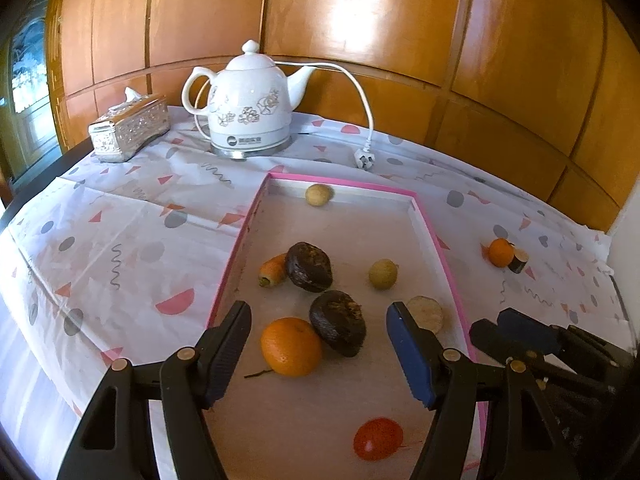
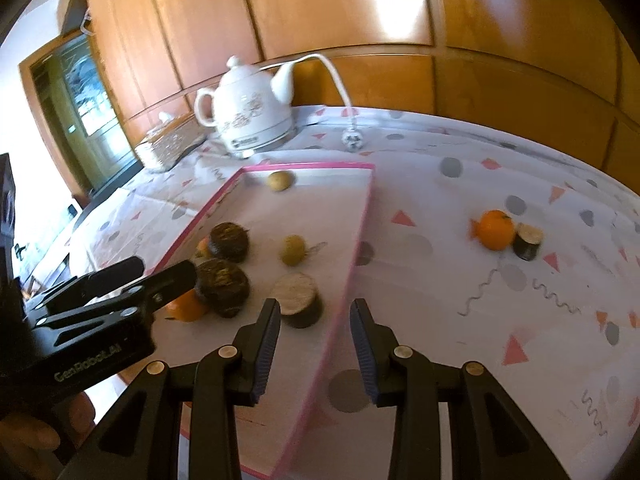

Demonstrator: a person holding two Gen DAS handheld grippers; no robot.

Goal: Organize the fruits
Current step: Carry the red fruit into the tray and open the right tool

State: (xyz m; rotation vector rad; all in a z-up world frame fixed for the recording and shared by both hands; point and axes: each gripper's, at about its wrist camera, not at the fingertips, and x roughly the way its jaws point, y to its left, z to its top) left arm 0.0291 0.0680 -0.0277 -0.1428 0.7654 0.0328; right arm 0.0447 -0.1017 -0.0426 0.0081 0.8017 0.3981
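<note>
A pink-rimmed white tray [image 1: 436, 236] [image 2: 352, 268] holds an orange [image 1: 291, 346], two dark brown fruits [image 1: 309, 267] [image 1: 338, 322], a small carrot [image 1: 273, 269], two yellowish round fruits [image 1: 319, 195] [image 1: 383, 274], a pale cut piece [image 1: 425, 314] [image 2: 298, 298] and a red tomato [image 1: 377, 438]. Outside on the cloth lie a second orange [image 1: 501, 252] [image 2: 495, 229] and a dark cut piece [image 1: 519, 261] [image 2: 528, 241]. My left gripper [image 1: 319, 354] is open and empty above the orange in the tray. My right gripper [image 2: 316, 344] is open and empty over the tray's right rim.
A white floral electric kettle [image 1: 250, 102] [image 2: 252, 116] with its cord and plug [image 1: 365, 159] stands at the back, beside a silver tissue box [image 1: 128, 130]. Wood panelling runs behind the table. The patterned cloth [image 2: 500, 320] covers the table on both sides of the tray.
</note>
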